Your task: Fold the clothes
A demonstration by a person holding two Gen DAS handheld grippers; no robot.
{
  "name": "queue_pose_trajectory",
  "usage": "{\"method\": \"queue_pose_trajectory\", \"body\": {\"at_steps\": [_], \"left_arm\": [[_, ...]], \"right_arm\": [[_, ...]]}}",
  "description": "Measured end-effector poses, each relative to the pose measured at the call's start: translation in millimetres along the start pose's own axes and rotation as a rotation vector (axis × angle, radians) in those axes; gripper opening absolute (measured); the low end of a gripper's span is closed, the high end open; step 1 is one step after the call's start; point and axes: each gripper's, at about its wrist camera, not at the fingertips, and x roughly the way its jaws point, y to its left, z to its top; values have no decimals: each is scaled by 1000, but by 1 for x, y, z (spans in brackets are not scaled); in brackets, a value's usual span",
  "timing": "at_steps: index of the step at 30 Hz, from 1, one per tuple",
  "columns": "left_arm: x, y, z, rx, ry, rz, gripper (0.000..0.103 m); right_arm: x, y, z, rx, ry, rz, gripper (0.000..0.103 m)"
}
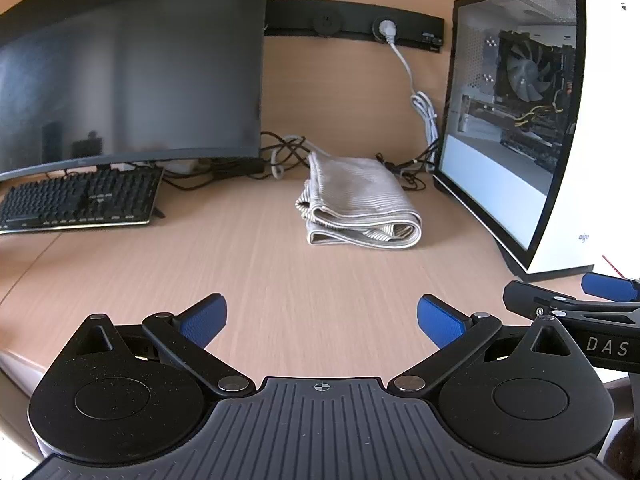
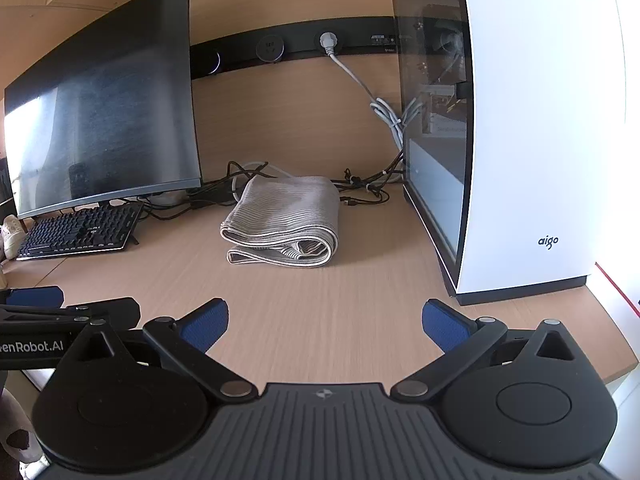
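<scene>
While both grippers hang above the near edge of the wooden desk, a dark monitor fills the left side and a white computer case with a glass panel stands at the right. A black keyboard sits under the monitor. The folded striped cloth lies between monitor and case, near the tangled cables at the back, well apart from both tools. The left gripper and right gripper have fingers spread wide, holding nothing.
</scene>
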Motion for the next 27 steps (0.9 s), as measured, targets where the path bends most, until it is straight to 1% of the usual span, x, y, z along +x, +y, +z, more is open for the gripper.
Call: {"method": "queue_pose_trajectory", "body": {"at_steps": [27], "left_arm": [[-3, 6, -2, -8, -8, -21, 103]], "right_arm": [[-1, 5, 0, -13, 3, -11, 103]]}}
